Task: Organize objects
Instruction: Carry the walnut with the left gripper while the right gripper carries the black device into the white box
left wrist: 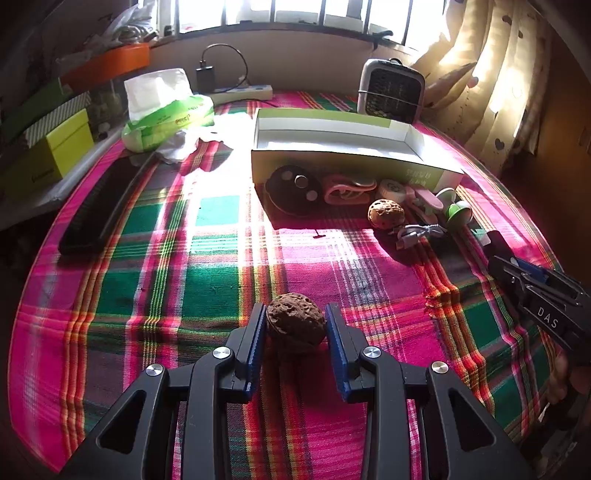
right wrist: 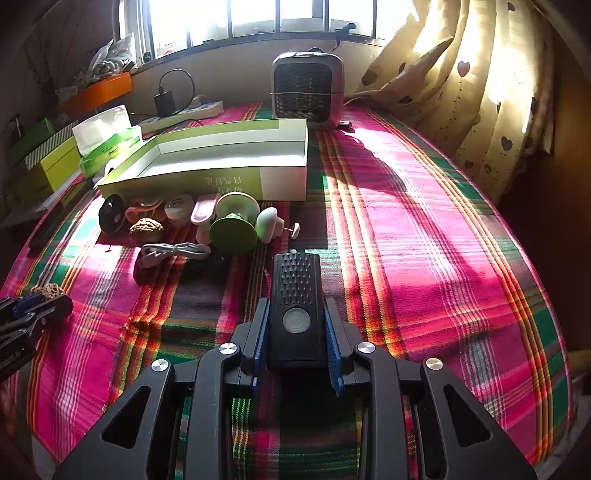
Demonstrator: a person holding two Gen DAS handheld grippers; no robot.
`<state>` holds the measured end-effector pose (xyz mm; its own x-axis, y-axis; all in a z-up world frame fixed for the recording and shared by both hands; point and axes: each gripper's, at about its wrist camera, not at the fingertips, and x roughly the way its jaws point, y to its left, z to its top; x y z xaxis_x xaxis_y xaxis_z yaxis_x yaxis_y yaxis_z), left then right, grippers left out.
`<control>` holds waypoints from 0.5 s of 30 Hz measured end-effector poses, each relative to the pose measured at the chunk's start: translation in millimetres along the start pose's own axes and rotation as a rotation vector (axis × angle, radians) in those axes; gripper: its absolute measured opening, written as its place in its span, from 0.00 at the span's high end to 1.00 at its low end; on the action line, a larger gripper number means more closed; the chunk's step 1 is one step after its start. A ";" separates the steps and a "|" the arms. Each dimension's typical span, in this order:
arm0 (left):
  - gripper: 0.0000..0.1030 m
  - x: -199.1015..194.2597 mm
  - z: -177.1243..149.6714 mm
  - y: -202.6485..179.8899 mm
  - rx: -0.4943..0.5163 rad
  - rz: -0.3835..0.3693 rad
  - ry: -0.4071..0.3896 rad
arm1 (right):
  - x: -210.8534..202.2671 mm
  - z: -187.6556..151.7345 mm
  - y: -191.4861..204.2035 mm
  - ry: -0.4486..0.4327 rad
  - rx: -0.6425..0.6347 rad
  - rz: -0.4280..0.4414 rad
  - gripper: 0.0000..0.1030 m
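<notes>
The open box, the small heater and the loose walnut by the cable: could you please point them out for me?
open box [right wrist: 207, 158]: right wrist view, bare inner floor.
small heater [right wrist: 307, 88]: right wrist view, front grille.
loose walnut [left wrist: 385, 214]: left wrist view, middle of shell.

Setting: I read this as a home room — a table under a bright plaid cloth [right wrist: 424, 229], pushed against a barred window [right wrist: 258, 18]. Heart-print curtains [right wrist: 480, 92] hang at the right; a tissue pack [left wrist: 166, 118], power strip [left wrist: 243, 94] and small desktop fan [right wrist: 308, 88] sit about — domestic clutter.
</notes>
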<state>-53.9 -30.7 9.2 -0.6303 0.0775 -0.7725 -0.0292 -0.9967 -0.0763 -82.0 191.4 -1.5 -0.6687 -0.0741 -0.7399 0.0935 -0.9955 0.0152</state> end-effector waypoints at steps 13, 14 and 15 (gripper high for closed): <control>0.71 3.1 6.7 -8.2 0.022 -0.026 0.017 | -6.5 3.8 1.0 -0.016 -0.010 0.012 0.73; 0.71 3.1 8.2 -8.8 0.023 -0.032 0.017 | -7.5 5.0 1.5 -0.018 -0.011 0.015 0.73; 0.71 3.1 10.1 -9.7 0.025 -0.035 0.017 | -8.3 5.8 1.7 -0.021 -0.013 0.018 0.73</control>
<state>-63.5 -21.1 13.8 -0.6156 0.1124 -0.7800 -0.0704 -0.9937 -0.0876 -80.6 190.1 8.6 -0.6823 -0.0928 -0.7251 0.1148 -0.9932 0.0191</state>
